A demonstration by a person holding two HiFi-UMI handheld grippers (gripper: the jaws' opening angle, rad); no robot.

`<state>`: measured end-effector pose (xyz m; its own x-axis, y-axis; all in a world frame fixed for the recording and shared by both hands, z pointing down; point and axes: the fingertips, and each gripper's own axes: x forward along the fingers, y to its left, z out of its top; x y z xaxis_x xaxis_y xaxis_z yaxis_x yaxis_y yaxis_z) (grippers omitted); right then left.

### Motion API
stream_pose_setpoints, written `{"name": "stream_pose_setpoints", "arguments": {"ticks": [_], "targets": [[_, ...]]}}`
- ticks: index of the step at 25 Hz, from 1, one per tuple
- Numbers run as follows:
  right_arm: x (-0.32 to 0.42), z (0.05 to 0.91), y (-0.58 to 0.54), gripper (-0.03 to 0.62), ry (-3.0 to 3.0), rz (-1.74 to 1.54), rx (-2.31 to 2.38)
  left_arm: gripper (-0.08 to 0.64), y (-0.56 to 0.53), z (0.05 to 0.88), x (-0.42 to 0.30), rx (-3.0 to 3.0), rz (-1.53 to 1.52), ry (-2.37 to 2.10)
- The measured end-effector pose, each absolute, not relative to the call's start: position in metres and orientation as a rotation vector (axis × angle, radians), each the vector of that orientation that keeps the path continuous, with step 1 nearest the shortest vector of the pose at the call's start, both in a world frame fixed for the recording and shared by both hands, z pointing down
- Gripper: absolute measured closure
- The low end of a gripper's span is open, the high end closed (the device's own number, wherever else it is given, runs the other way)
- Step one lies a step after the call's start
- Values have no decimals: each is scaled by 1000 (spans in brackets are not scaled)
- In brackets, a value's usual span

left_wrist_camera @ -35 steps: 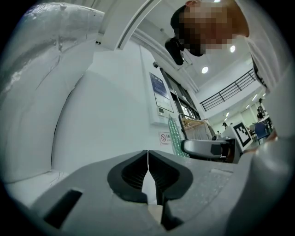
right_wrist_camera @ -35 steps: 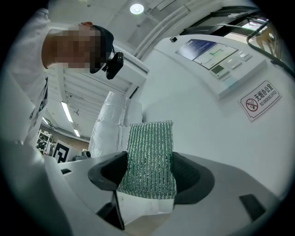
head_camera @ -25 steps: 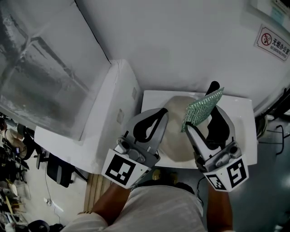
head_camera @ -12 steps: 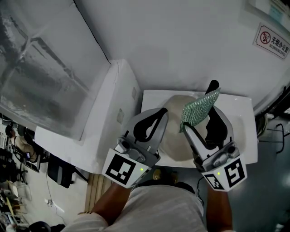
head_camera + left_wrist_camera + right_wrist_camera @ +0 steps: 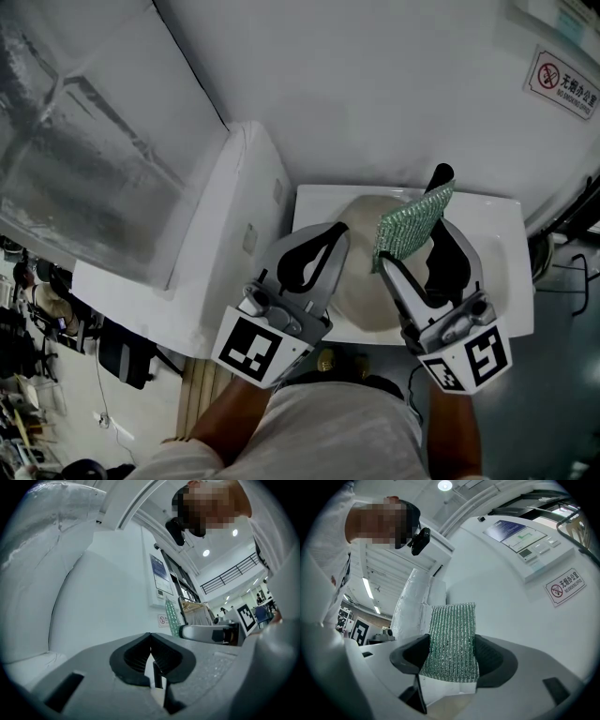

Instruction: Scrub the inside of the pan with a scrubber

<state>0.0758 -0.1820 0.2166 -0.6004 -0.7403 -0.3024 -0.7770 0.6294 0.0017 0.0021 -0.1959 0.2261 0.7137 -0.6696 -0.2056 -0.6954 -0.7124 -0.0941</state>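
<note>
In the right claw [image 5: 417, 246] the scrubber [image 5: 414, 223] is pinched; the pan [image 5: 361, 281] sits below it. The left claw [image 5: 335, 236] is closed and empty. Nothing moved, so no scrubbing yet.

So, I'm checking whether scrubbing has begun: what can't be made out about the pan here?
- Inside of the pan: head view, mostly covered by the left gripper, right gripper and scrubber; dirt cannot be judged.
- Its handle: head view, only its tip shows past the scrubber.
- Both gripper views: they look up at the wall, so the pan is out of frame.
- Scrubber touching pan or not: cannot tell.
</note>
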Motion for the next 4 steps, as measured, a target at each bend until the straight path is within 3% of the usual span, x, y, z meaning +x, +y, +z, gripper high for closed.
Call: {"name": "stream_pose_setpoints", "arguments": {"ticks": [4], "targets": [[74,217,-182,288,2582,190,-1229,543,-196,226,2,-2753,235,1102]]}}
